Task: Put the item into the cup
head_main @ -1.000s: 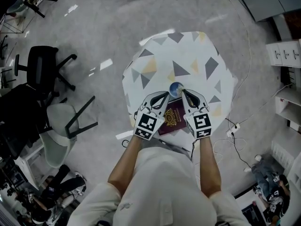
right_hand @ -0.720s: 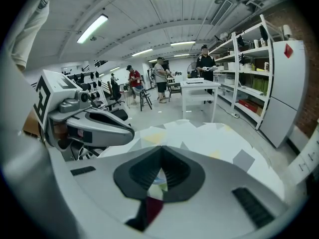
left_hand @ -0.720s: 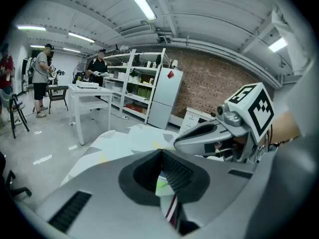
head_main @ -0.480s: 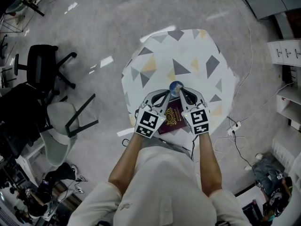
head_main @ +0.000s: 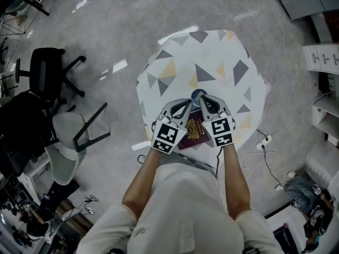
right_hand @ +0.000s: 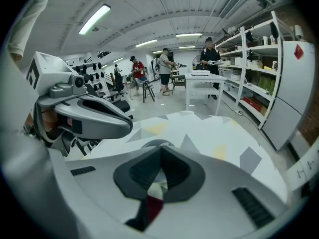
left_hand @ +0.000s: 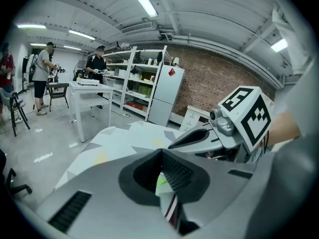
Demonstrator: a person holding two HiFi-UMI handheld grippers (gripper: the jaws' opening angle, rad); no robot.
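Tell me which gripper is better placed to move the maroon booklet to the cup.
Right, narrowly, I'd judge. The left gripper and right gripper are both shut, flanking the maroon booklet, but the right one's tips sit nearer the cup.

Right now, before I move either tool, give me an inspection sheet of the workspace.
Surface: table under a triangle-print cloth, mostly bare.
Job's things: cup upright on the near half of the table; dark red booklet flat on the table, between the cup and the person.
Clutter: nothing seen on the table.
Grippers: left tool and right tool both have their jaws together with nothing held; their tips flank the cup.
Cables: white cables on the floor to the table's right.
Surroundings: black office chair and grey chair to the left, white drawer unit to the right, people at a far bench.
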